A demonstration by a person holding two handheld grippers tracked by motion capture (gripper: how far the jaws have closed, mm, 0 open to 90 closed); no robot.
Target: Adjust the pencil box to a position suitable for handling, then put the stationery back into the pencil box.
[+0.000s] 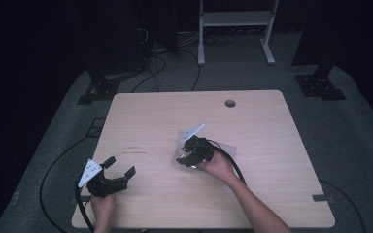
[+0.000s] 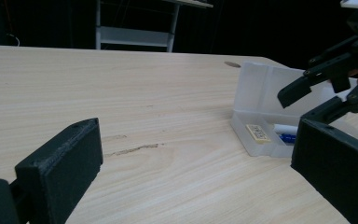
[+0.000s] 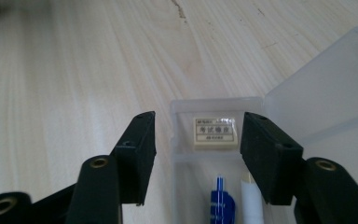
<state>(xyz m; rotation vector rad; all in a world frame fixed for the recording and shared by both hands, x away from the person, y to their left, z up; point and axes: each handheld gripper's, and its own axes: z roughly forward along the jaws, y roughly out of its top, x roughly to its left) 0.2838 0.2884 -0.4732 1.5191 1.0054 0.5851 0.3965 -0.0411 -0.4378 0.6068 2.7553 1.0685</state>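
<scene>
Translucent plastic pencil case (image 3: 223, 154) sits open on the wooden table (image 1: 150, 116), right of centre, lid (image 3: 326, 88) flopped back flat on the far side; inside there's a cream eraser (image 3: 215, 131) with a printed label at one end, plus a blue pen (image 3: 222, 203) and a white stick-shaped thing (image 3: 251, 200) lying side by side next to it. The right gripper (image 3: 196, 140) hovers right over the case, jaws spread wide and holding nothing, the eraser sitting between them in the right gripper view; looks to me like it's lining up to pick that eraser. If so, I'd come straight down and get both jaws inside the case walls; right now the left jaw looks like it's outside the near wall, so shift a touch toward the lid first or you'll pinch the wall and drag the whole case. Close across the eraser's short sides, gently, since it's soft. The left gripper (image 1: 119, 172) rests near the table's front-left corner, jaws apart and empty, well away from the case; it could brace the case if it slides.
</scene>
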